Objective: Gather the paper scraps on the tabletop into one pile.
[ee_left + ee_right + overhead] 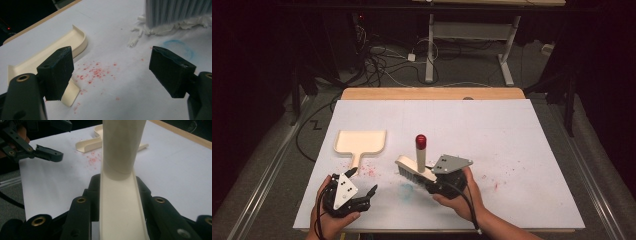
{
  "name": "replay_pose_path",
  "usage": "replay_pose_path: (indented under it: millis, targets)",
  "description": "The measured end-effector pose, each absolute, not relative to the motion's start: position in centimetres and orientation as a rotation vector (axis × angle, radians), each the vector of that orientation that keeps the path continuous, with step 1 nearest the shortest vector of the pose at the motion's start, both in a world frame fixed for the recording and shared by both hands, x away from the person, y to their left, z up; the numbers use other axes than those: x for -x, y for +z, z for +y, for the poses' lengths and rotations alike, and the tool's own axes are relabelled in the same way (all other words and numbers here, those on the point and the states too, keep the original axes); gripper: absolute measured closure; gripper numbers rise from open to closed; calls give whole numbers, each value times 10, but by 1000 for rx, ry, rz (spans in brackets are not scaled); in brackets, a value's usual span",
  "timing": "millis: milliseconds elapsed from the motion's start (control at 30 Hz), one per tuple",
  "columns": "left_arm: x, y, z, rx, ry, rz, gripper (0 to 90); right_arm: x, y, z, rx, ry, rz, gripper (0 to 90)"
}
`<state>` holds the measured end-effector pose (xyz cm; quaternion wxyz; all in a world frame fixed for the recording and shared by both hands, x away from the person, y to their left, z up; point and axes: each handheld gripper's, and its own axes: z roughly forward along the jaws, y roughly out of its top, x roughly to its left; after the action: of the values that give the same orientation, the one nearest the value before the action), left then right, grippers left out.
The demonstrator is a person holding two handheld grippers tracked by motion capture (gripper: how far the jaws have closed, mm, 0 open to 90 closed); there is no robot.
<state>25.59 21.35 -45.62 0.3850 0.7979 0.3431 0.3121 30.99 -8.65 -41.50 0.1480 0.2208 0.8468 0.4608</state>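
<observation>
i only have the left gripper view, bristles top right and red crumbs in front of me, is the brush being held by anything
Observer: Yes. The right gripper is shut on the brush, clamping its cream back between the jaws.
Operator: which way is the brush handle pointing
Observer: Up. The red-tipped handle stands upright above the bristles in the high view.
Operator: is my left gripper holding the dustpan
Observer: No. The left gripper is open, with the dustpan lying on the white sheet beyond it and the red crumbs beside the pan's handle.
</observation>
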Motion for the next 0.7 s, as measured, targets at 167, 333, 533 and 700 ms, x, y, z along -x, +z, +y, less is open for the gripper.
replay_pose_path:
  millis: [167,333,533,700]
  targets:
    - [-255,-455,217,-2007,808,887,189,-311,-427,-47,-664,1298,2430,678]
    - [-255,-456,218,-2009,792,878,189,-321,-441,-28,-760,1213,2382,678]
    - [-255,-457,216,-2029,777,859,189,-329,-438,-45,-843,1173,2370,678]
    - [-256,-457,212,-2049,774,849,189,-325,-420,-72,-859,1231,2365,678]
